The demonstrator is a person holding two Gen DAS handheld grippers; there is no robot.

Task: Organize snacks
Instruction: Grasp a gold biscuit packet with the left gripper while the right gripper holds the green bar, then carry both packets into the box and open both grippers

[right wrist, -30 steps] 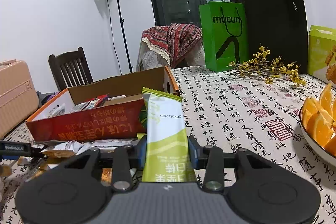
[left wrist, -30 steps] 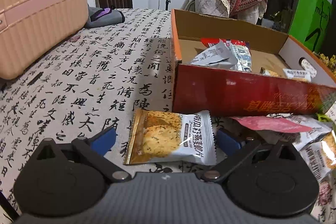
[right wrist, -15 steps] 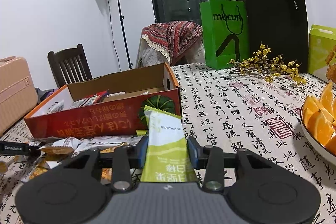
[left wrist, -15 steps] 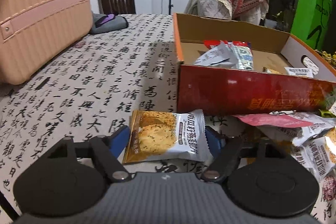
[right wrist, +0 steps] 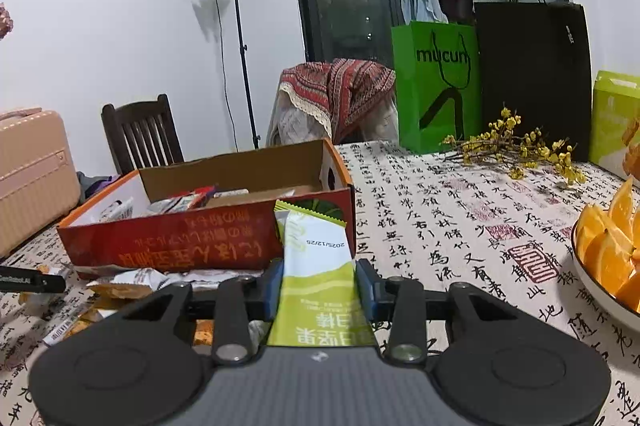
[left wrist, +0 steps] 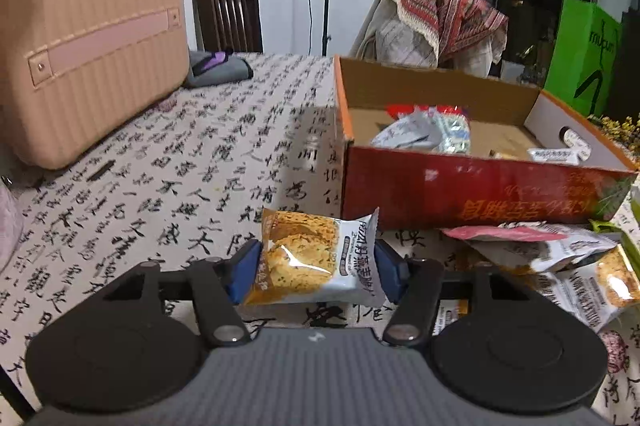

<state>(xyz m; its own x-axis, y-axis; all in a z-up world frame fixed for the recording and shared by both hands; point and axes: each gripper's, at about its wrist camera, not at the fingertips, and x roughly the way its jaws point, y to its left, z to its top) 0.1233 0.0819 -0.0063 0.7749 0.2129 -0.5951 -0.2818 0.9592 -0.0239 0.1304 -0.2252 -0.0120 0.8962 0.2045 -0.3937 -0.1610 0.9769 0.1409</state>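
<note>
My left gripper (left wrist: 316, 272) is shut on an orange-and-white oat crisp packet (left wrist: 316, 258), lifted off the tablecloth in front of the red cardboard box (left wrist: 460, 194). The box holds several snack packets (left wrist: 424, 130). My right gripper (right wrist: 320, 286) is shut on a green-and-white snack bar (right wrist: 316, 266), held upright before the same box (right wrist: 180, 242). Loose snack packets (left wrist: 560, 266) lie in front of the box, also in the right wrist view (right wrist: 120, 286).
A pink suitcase (left wrist: 88, 58) stands at the far left. A bowl of orange slices (right wrist: 608, 250) sits at the right edge. A green bag (right wrist: 436, 90), black bag (right wrist: 532, 78), yellow flowers (right wrist: 516, 146) and chairs (right wrist: 140, 134) stand behind.
My left gripper closed on the oat crisp packet and lifted it off the table. My right gripper, still holding the green bar, lowered slightly relative to the box.
</note>
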